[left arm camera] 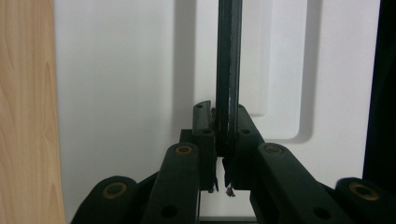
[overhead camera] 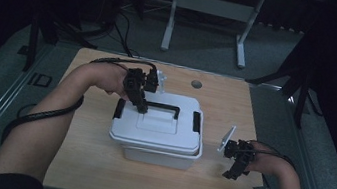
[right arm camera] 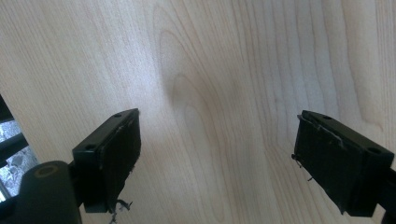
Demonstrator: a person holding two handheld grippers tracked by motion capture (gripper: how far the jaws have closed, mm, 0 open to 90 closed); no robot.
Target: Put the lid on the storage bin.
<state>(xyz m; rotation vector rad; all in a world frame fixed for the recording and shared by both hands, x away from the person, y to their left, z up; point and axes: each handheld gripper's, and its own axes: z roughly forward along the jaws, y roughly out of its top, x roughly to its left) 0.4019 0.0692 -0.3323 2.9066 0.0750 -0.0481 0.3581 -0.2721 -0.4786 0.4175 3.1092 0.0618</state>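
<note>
The left hand-held gripper (overhead camera: 142, 105) sits over the white box (overhead camera: 157, 132) in the middle of the counter (overhead camera: 96, 159), its jaws pointing down onto the lid (overhead camera: 151, 127). In the left gripper view (left arm camera: 223, 140) the jaws are drawn in narrow and clamp the thin black handle (left arm camera: 229, 70) between them; the handle runs straight away from the jaws across the white lid (left arm camera: 126, 93). A strip of wooden counter (left arm camera: 25, 112) shows off to one side of that gripper.

In the high view the handle (overhead camera: 164, 107) lies along the far part of the lid, with the left hand-held gripper at its left end. A black latch (overhead camera: 118, 109) sits just beside that gripper on the lid's left edge, and another latch (overhead camera: 196, 122) on the lid's right edge, well apart from it.

The right hand-held gripper (overhead camera: 235, 169) is off to the right of the box, near it but apart, over bare counter by the right edge. In the right gripper view (right arm camera: 217, 158) its jaws stand wide apart with pale wood (right arm camera: 210, 70) between and beyond them, holding nothing.
</note>
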